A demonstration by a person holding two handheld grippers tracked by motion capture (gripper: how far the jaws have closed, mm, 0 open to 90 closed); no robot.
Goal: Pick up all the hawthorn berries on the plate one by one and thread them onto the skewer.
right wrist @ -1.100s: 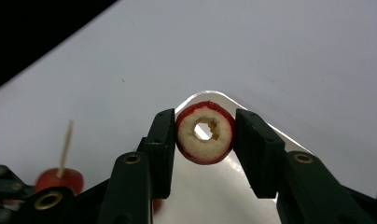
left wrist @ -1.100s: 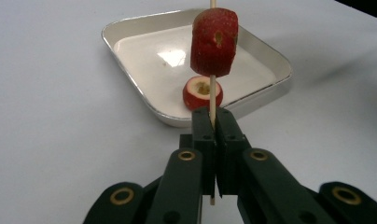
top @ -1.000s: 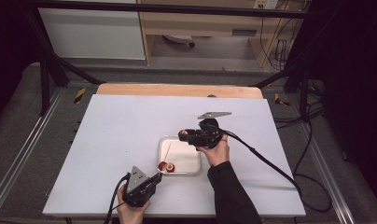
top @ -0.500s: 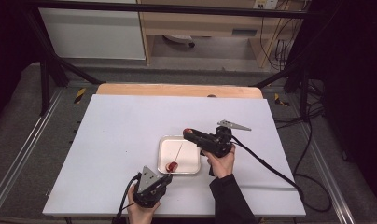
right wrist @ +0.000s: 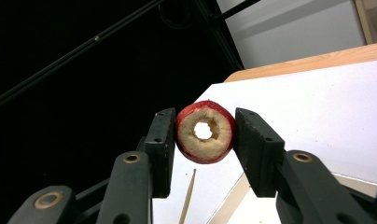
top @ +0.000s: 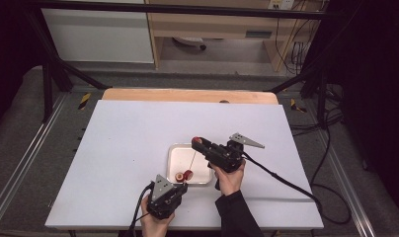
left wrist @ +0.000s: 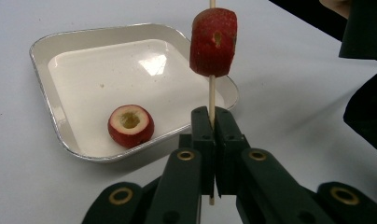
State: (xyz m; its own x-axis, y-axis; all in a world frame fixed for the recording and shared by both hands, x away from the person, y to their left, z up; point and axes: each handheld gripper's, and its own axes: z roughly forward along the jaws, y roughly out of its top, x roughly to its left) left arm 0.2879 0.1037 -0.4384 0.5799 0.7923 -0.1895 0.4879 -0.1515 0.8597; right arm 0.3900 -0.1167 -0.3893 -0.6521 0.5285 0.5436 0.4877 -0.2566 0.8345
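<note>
My left gripper [left wrist: 213,116] is shut on a thin wooden skewer [left wrist: 212,93] that stands upright. A red slice with a hole [left wrist: 213,42] is threaded on the skewer above the jaws. A second red-skinned slice [left wrist: 130,126] lies in the white square tray [left wrist: 51,51]. My right gripper [right wrist: 205,116] is shut on a red ring slice [right wrist: 205,132], gripped by its sides, and the skewer's tip [right wrist: 187,196] shows just below it. In the high view the left gripper [top: 180,186] is at the tray's near edge and the right gripper [top: 200,143] hovers over the tray [top: 180,158].
The tray sits on a white tabletop [top: 123,148] with a wooden strip [top: 187,95] along the far edge. Black cables [top: 281,177] trail off to the right. Dark frame bars and floor surround the table.
The left gripper has shifted right along the front edge with the skewer. The right gripper has moved slightly right and lower with its slice.
</note>
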